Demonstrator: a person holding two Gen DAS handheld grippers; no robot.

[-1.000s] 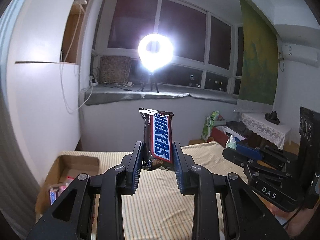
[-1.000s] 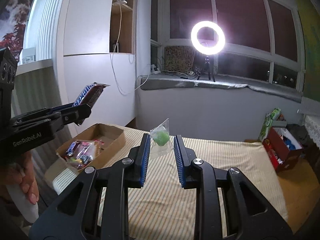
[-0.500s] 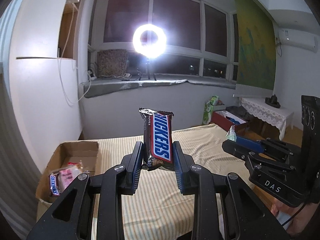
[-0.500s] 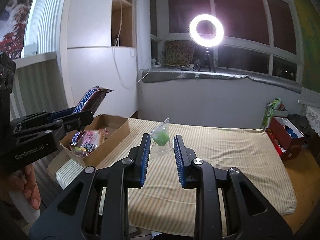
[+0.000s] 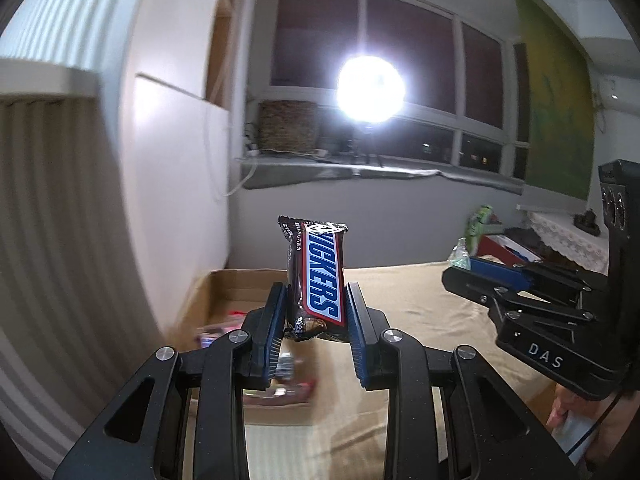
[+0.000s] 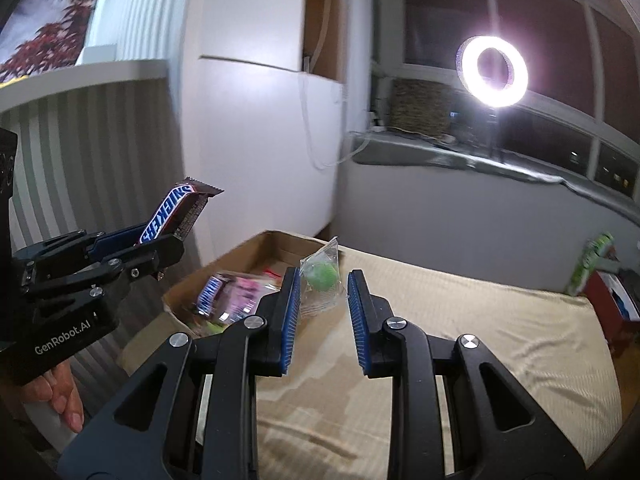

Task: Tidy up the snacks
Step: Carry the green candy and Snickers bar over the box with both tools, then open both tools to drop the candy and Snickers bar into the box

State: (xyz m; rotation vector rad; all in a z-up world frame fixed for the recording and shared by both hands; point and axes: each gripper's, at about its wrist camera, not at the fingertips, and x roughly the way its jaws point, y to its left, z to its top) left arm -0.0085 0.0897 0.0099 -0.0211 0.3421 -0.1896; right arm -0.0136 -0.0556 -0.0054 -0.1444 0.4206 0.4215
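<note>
Both grippers have swung to the left since the earlier pictures, so the cardboard box (image 6: 256,276) now sits much closer, right in front of them. The left gripper (image 5: 316,312) grips a Snickers bar (image 5: 318,280) tight between its two blue pads. The bar stands almost straight up, with its crimped top end pointing at the ceiling. It hangs in the air above the box and touches nothing else.

The right gripper (image 6: 323,300) pinches a small clear packet (image 6: 322,284) with a green candy inside. Its pads press on the packet's two sides. The packet is also up in the air, over the near right edge of the box.

The box sits at the left end of the bed (image 6: 480,320), which has a pale striped cover. Inside the box lie more snacks (image 6: 228,296): another Snickers bar and some pink packets, but they look blurry.

A bright ring light (image 6: 494,72) shines on the window sill behind. A red box (image 5: 504,246) stands on the floor past the right edge of the bed.
</note>
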